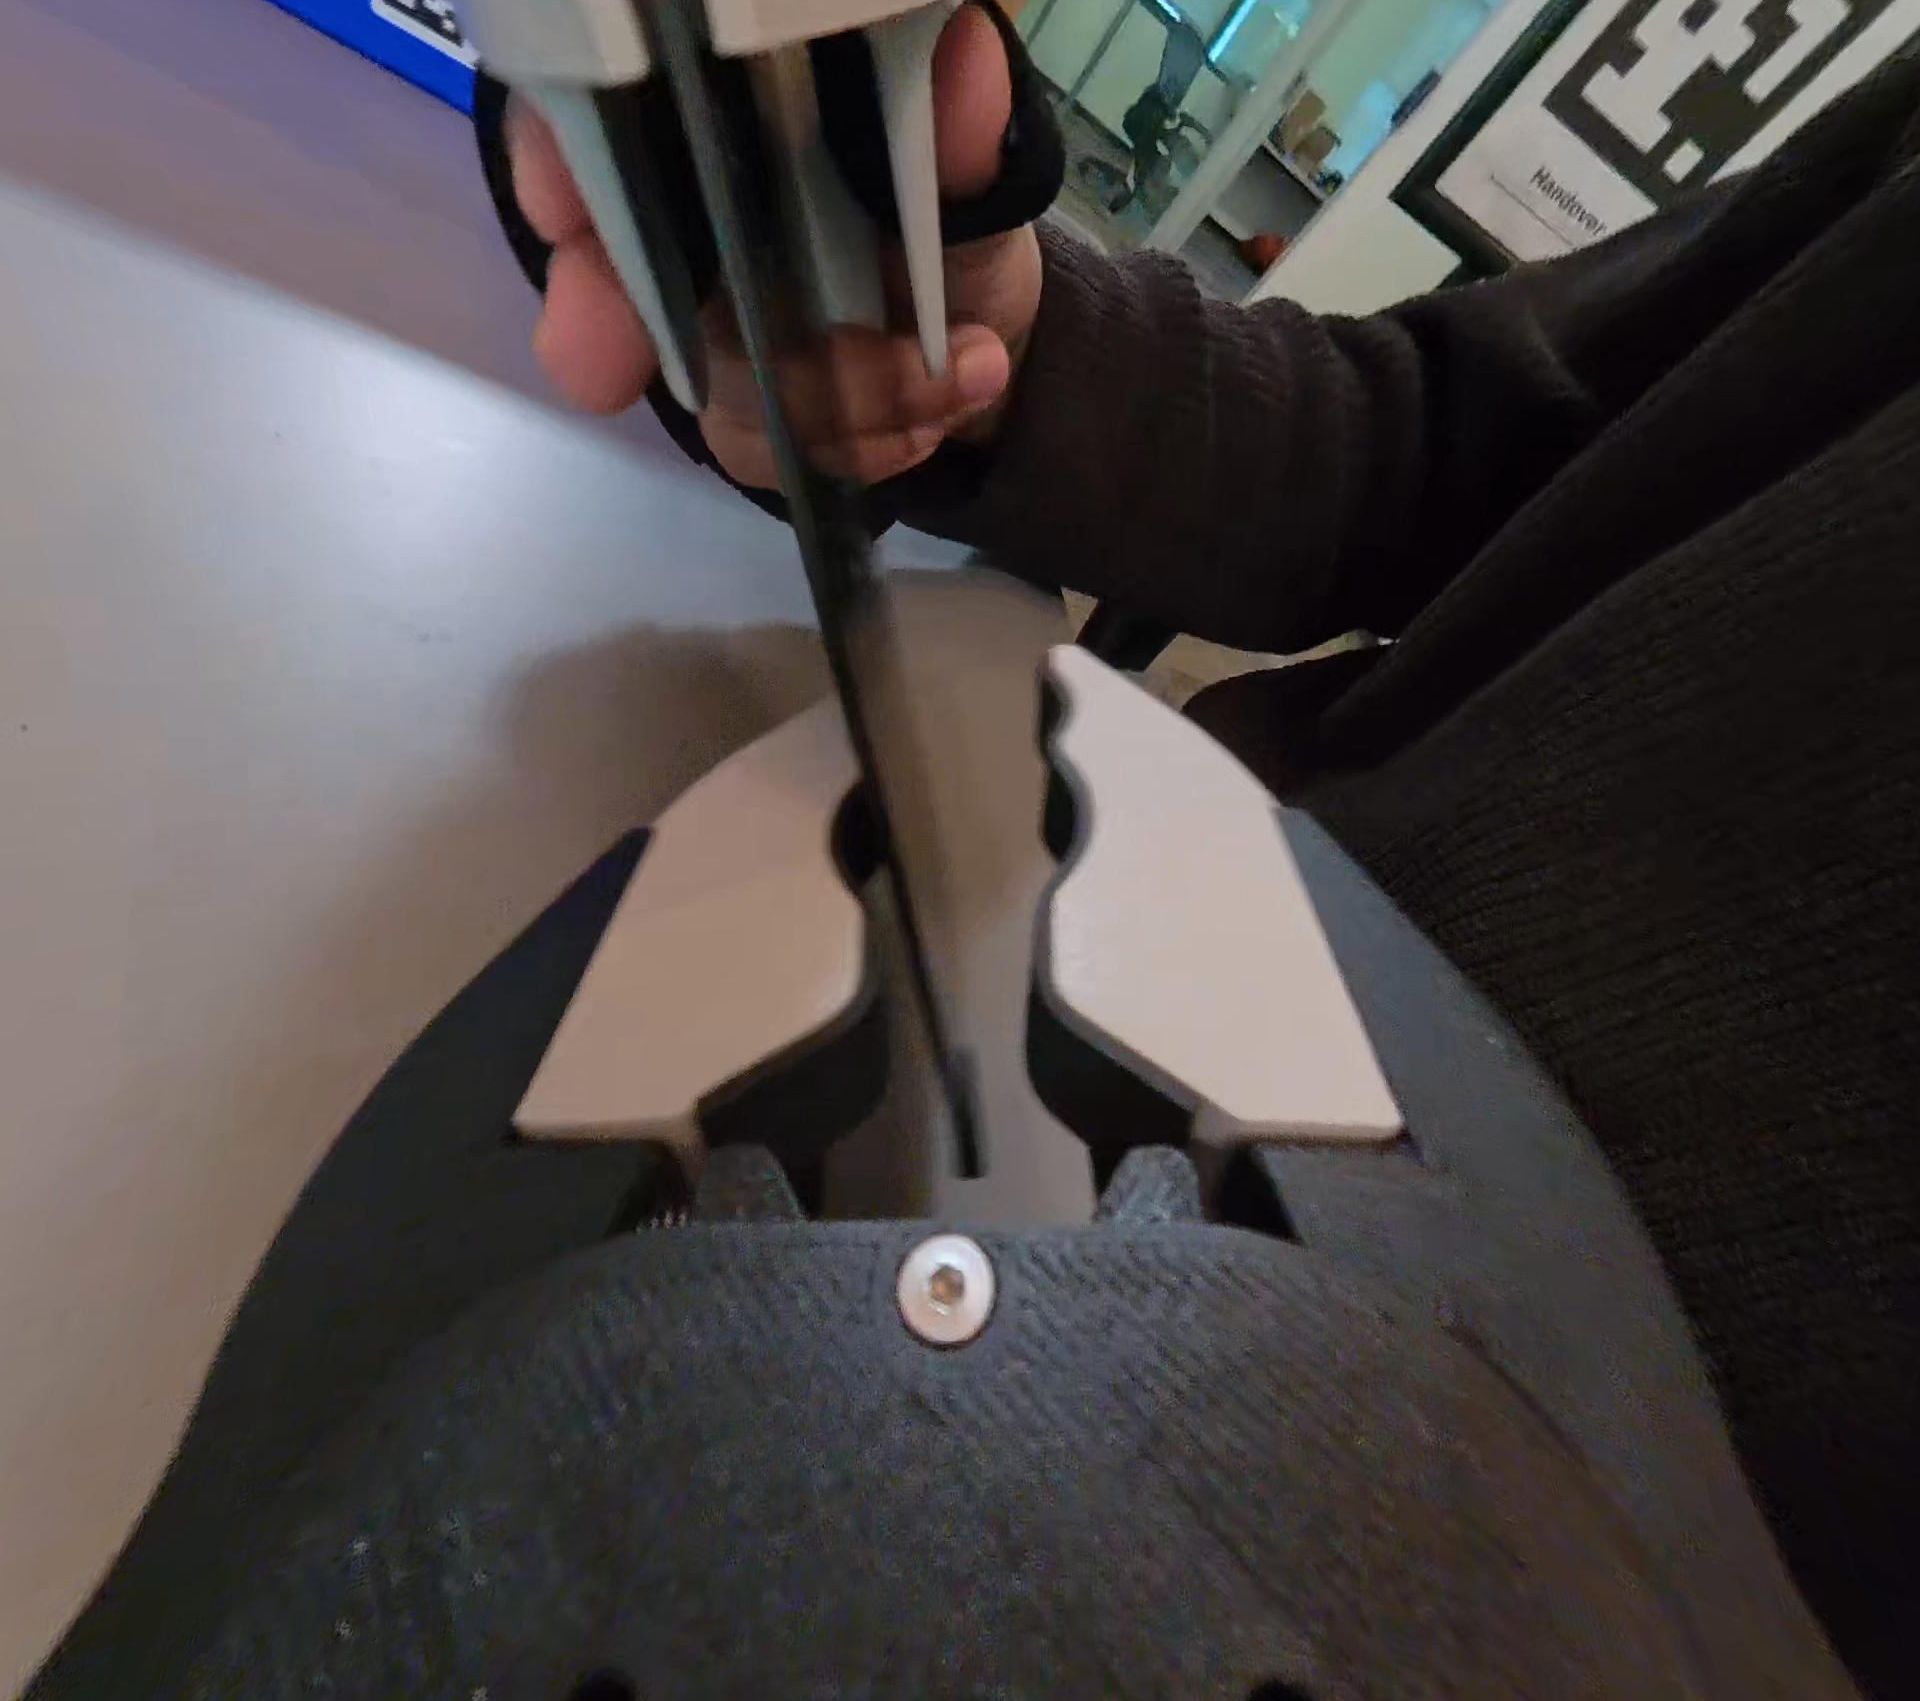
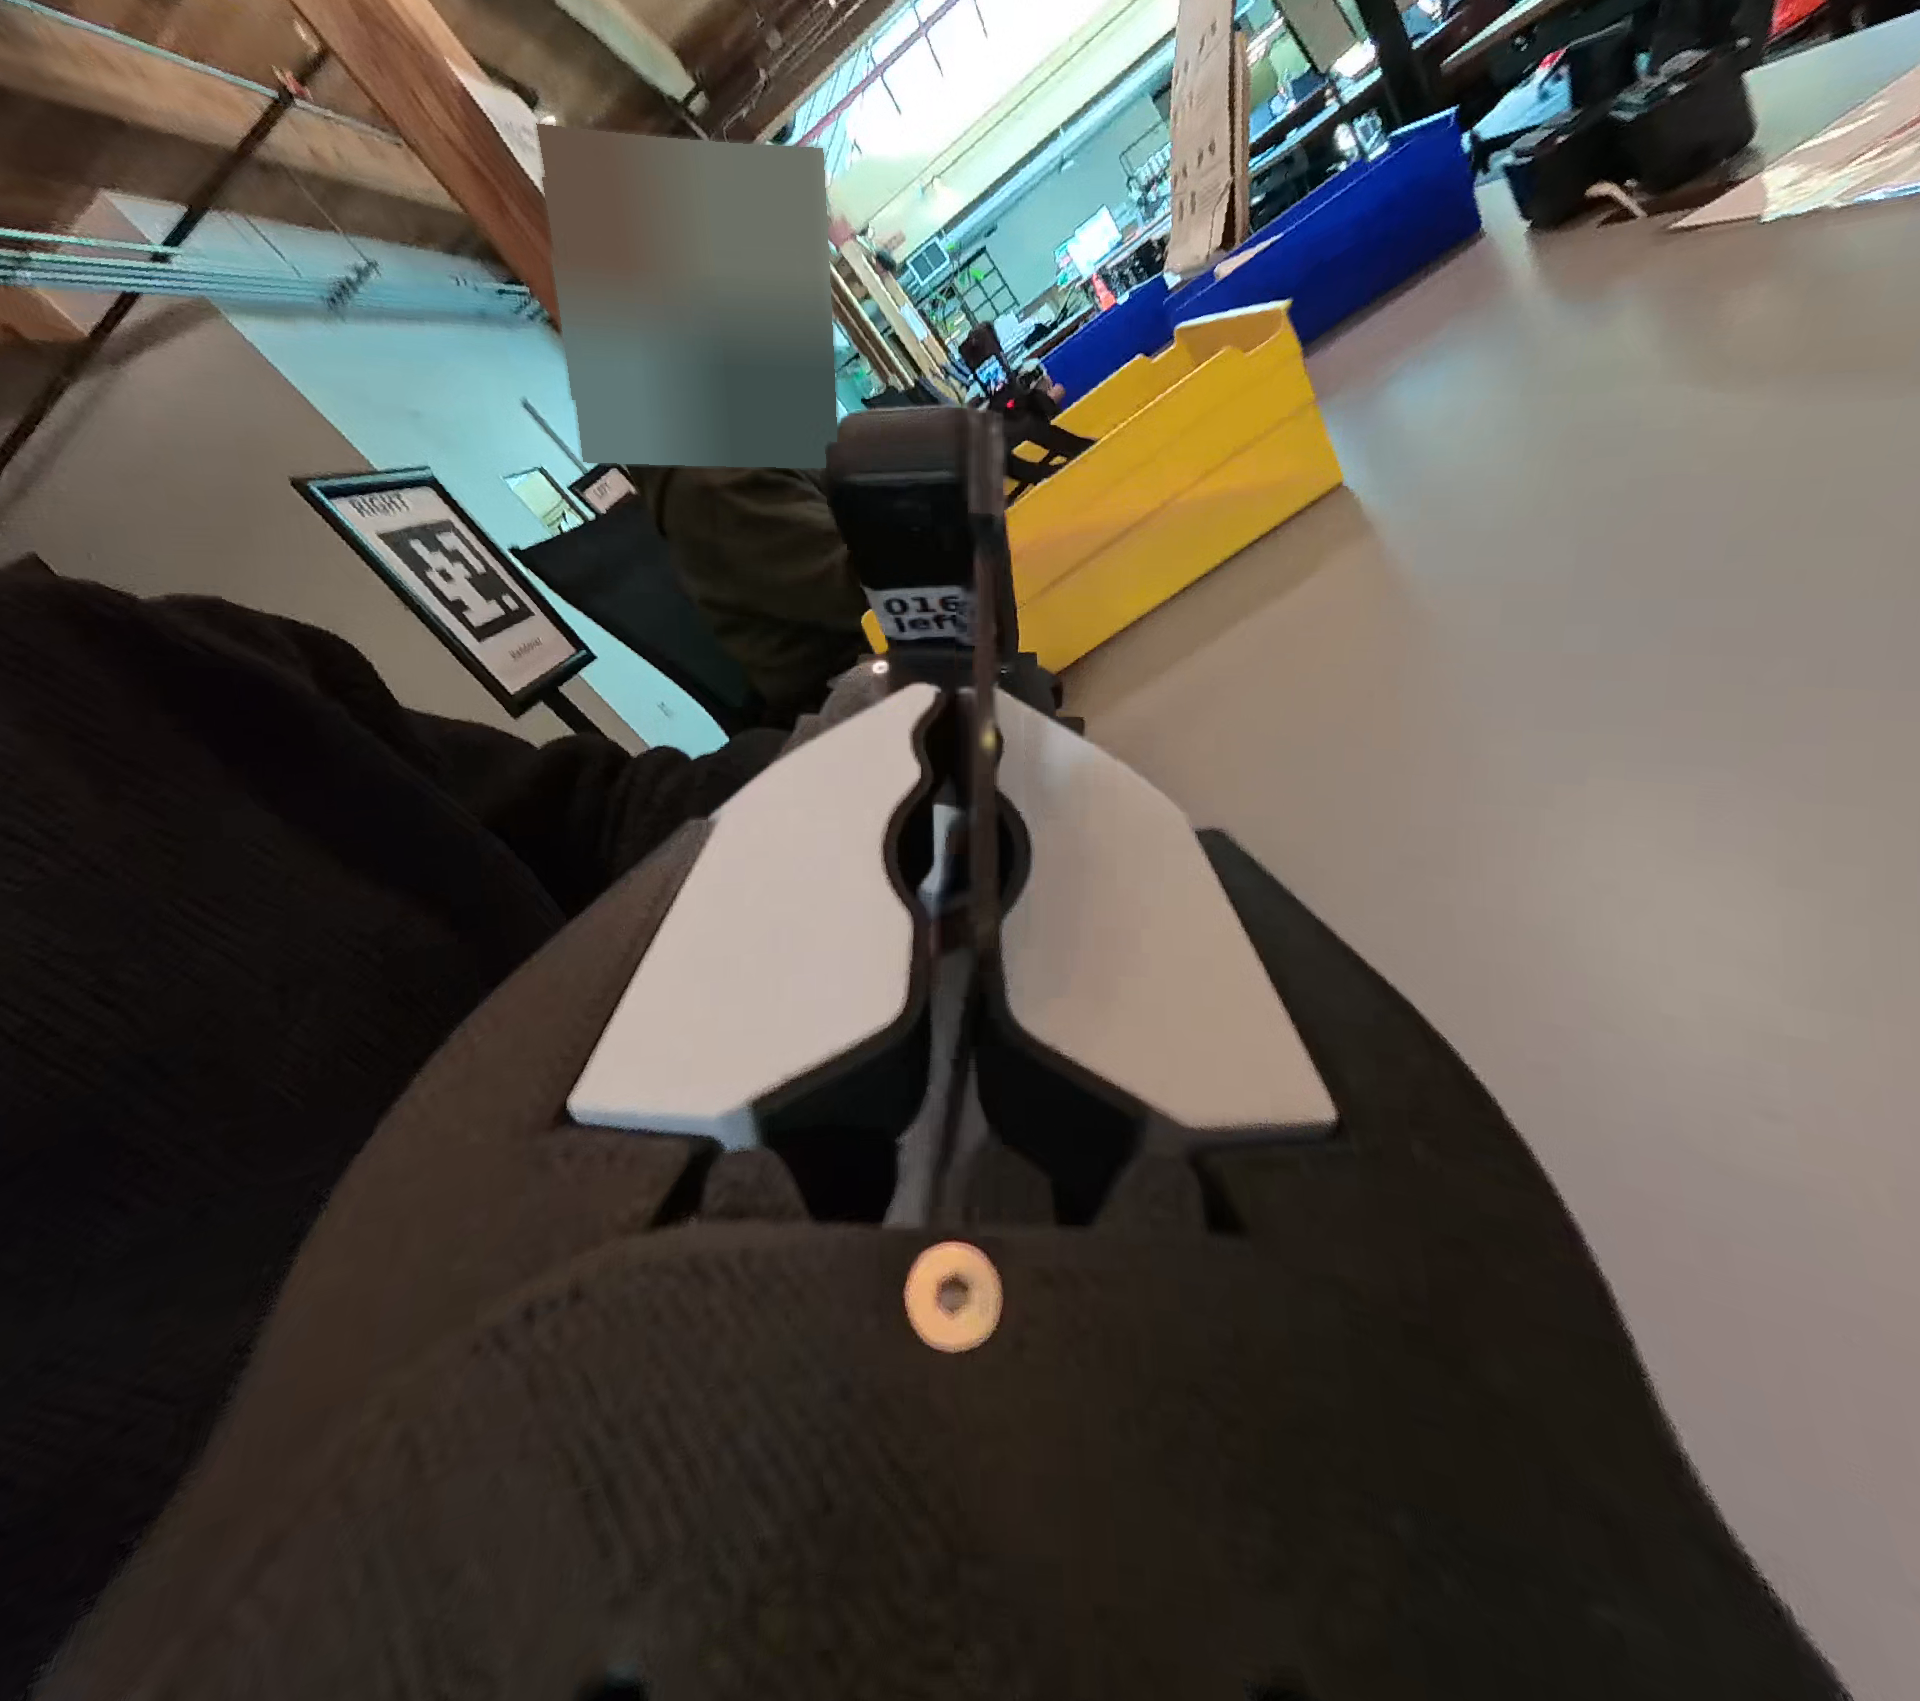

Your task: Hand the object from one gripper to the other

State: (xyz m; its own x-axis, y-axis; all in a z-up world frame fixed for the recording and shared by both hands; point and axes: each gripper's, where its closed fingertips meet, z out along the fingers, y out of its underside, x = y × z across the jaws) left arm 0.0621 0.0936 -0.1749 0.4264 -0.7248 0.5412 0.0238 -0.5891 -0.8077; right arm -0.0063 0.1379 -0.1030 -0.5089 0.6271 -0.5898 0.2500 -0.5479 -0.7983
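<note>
1. left gripper (image 1: pixel 956 778) at 6 o'clock in its own view, jaws apart; thin dark flat object (image 1: pixel 883 820) runs between them, against the left finger only, gap on the right.
2. right gripper (image 2: pixel 961 721) clamped narrow on the same object (image 2: pixel 982 695).
3. risk: right lets go before left closes, object drops to the table (image 1: pixel 260 508).
4. risk: thin edge twists or slides out.
5. yellow bin (image 2: pixel 1174 488) at 1 o'clock, well apart.

Grippers showing: two, left gripper (image 1: pixel 951 830) and right gripper (image 2: pixel 961 758)
Thin dark object (image 1: pixel 831 602) showing between them: one
Yellow bins (image 2: pixel 1174 467) sitting beyond the object: one
Blue bins (image 2: pixel 1340 217) sitting beyond the yellow: two
</note>
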